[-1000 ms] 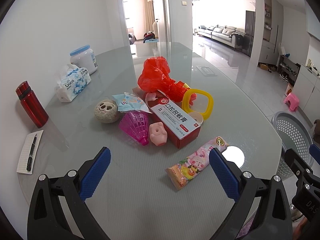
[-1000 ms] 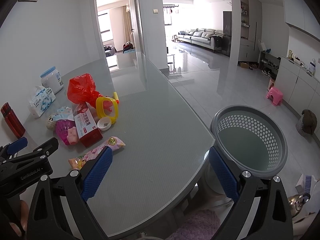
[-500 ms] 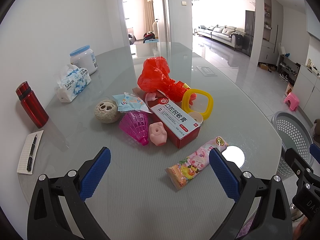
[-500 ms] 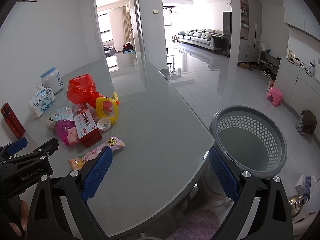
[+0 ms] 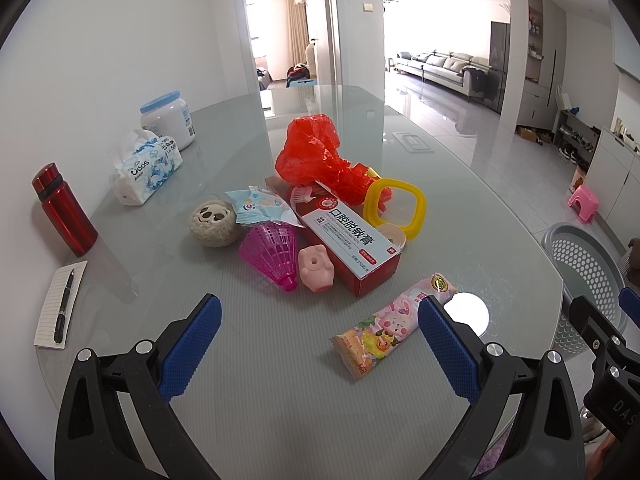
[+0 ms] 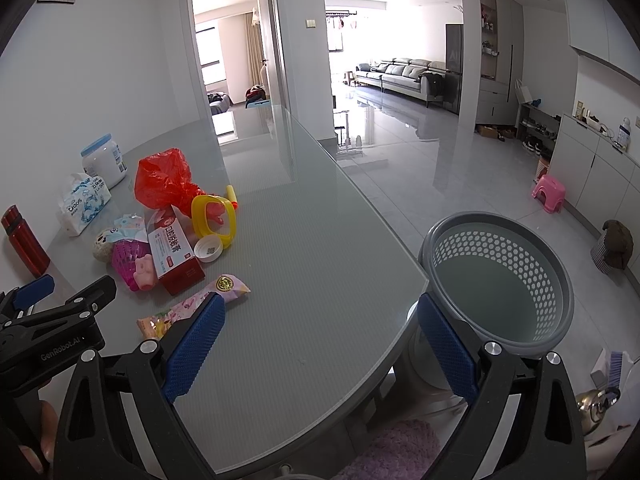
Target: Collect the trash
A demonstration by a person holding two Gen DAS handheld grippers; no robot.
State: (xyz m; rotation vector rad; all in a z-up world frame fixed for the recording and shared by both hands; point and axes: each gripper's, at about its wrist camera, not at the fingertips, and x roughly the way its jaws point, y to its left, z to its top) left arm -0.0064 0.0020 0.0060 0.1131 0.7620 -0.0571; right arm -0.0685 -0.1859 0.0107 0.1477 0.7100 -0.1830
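Left gripper: our left gripper (image 5: 318, 344) hangs over the near part of the grey glass-topped table (image 5: 280, 420), its blue-padded jaws spread wide and empty.
Right gripper: our right gripper (image 6: 318, 344) is also spread wide with nothing between its pads, over the table's rounded near edge.
Snack wrapper: we see a pink pastel snack packet with a cartoon rabbit (image 5: 390, 330) lying flat by itself at about 5 o'clock from the heap, just inside the left gripper's right pad; its small print is too fine for us to read.
Box: a long red-and-white carton with large Chinese characters (image 5: 346, 246) lies in the middle of the heap; we think a line near its end reads "150", but the view is poor.
Heap: a crumpled red plastic bag (image 5: 316, 154) sits at 12 o'clock, a yellow plastic ring (image 5: 394, 208) at 2 o'clock, a magenta plastic shuttlecock (image 5: 272, 256) and a pink pig-shaped toy (image 5: 316, 268) at 7 o'clock, a round beige panda-face ball (image 5: 214, 224) at 9 o'clock.
Tissues: a soft white-and-blue tissue pack (image 5: 146, 170) shows lettering that looks like "Cidos".
Bottle: a red metal flask (image 5: 64, 210) stands upright at the table's left edge.
Basket: a grey perforated plastic basket (image 6: 498, 280) stands on the floor just beside the table's right edge.
Writing: the left gripper's body in the right wrist view reads "GenRobot.AI".
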